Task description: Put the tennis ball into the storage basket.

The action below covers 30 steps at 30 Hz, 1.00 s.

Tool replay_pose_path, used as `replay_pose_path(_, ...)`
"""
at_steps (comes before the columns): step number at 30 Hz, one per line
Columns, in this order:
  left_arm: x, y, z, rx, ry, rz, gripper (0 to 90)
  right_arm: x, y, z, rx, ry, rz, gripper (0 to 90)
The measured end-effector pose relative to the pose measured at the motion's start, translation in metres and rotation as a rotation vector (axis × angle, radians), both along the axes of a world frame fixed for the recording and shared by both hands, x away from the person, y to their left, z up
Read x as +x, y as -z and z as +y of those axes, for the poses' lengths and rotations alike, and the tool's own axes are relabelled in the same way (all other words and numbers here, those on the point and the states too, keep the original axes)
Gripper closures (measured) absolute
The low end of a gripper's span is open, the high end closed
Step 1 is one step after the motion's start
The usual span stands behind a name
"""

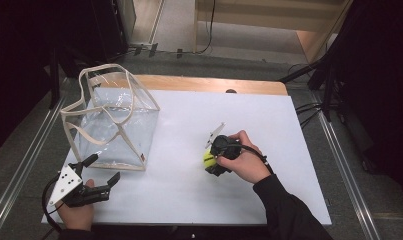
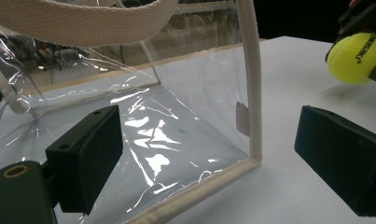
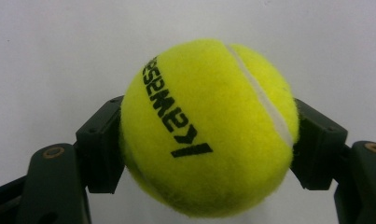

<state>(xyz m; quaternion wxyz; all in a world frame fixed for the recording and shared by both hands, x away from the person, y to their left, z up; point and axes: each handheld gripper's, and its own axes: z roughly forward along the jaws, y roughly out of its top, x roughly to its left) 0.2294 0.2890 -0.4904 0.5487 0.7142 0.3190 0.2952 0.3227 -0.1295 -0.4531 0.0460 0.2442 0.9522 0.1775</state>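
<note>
the right gripper (image 1: 212, 162) is clenched on the ball (image 3: 209, 128), holding it near the middle of the table (image 1: 269, 130). the left gripper (image 1: 105, 169) stands released near the bag (image 1: 111, 117), its jaws straddling the bag's near corner.

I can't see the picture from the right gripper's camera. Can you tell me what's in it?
A bright yellow tennis ball with black lettering is squeezed between the right gripper's two black jaws, one pressing on each side. Behind it is a plain white table.
</note>
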Motion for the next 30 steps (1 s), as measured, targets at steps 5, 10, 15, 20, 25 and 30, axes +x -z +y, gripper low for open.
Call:
replay_pose_path(5,0.000,0.000,0.000,0.000,0.001,0.000,8.3,0.001,-0.002,0.004,0.003,-0.007,0.003,23.4)
replay_pose_path(10,0.000,0.000,0.000,0.000,0.002,0.000,8.3,0.002,-0.004,0.010,0.008,-0.014,0.001,23.4)
replay_pose_path(15,0.000,0.000,0.000,0.000,0.002,0.001,8.3,0.003,-0.006,0.016,0.009,-0.024,0.000,23.4)
replay_pose_path(20,0.000,0.000,0.001,0.001,0.002,0.001,8.3,0.004,-0.009,0.021,0.015,-0.031,0.002,23.3)
replay_pose_path(25,0.000,0.000,0.000,-0.001,0.004,0.000,8.3,0.006,-0.013,0.025,0.022,-0.044,-0.003,23.4)
replay_pose_path(30,0.000,0.000,0.000,0.001,0.003,0.002,8.3,0.006,-0.015,0.029,0.022,-0.052,0.000,23.4)
